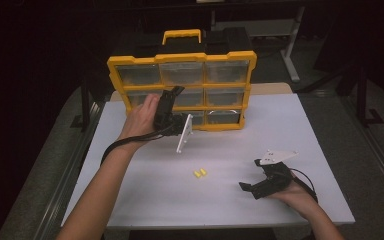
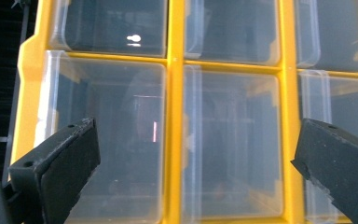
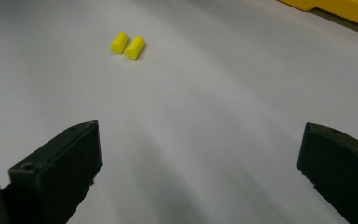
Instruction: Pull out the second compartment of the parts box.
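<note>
While the left tongs (image 1: 172, 102) are held up against the front of the yellow organizer case (image 1: 181, 90), standing upright at the far side of the desk (image 1: 290, 145), the right tongs (image 1: 260, 182) rest low near the desk's front right with their jaws pointing left toward the two yellow earplugs (image 1: 200, 173). Both tongs are wide open and hold nothing; in each gripper view the two black jaws stand far apart at the bottom corners. The earplugs (image 3: 127, 45) lie on the bare desk ahead of the right tongs and a little to the left of their centre line, touching side by side, their long axes roughly parallel and slanting toward the upper right in the right gripper view. The right hand is clearly the nearer one to them; the left is well apart, busy at the case. In the left gripper view the jaws straddle the yellow divider (image 2: 175, 140) between two clear drawers, the middle-row left drawer (image 2: 107, 140) and the one beside it (image 2: 233, 144), so the coming move probably turns on which of these the left tongs close upon to pull it open. The drawers are see-through, and those in front of the left tongs look empty, though glare makes this hard to settle. A likely course is opening a drawer with the left while the right goes forward for the plugs.
</note>
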`<state>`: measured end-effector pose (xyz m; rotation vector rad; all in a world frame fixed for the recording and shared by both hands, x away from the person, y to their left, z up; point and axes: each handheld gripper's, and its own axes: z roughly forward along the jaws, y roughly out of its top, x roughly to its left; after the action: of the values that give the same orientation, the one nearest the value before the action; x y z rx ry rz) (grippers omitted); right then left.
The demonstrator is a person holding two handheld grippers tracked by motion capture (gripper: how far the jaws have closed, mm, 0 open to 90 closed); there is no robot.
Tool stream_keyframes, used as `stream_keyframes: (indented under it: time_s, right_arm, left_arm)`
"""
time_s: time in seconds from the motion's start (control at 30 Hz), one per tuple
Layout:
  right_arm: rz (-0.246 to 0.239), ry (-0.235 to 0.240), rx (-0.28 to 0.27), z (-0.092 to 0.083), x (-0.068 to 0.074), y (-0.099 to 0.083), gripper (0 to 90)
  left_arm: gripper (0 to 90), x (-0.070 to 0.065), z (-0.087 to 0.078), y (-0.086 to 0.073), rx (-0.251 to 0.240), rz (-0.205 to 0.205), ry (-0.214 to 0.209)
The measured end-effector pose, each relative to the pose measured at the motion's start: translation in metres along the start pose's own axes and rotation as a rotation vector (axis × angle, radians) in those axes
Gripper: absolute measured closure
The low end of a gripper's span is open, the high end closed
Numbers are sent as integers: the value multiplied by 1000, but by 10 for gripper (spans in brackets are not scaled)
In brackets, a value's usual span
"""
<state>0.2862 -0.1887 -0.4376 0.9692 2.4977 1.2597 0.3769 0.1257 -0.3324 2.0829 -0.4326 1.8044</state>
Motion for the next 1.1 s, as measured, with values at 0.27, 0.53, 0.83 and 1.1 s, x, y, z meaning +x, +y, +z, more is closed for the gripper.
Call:
stream_keyframes:
  time_s: [0.27,0.53,0.83,1.1]
  right_arm:
    - [-2,0,-1,0,0,0,0]
    - [-2,0,-2,0,0,0,0]
    - [1,-1,0,0,0,0,0]
    - [-4,0,-4,0,0,0,0]
  left_arm:
    - [0,13,1,1,-3,16,13]
    - [0,25,2,0,-6,18,29]
    - [0,38,5,-5,6,32,41]
    - [0,49,7,-7,8,46,54]
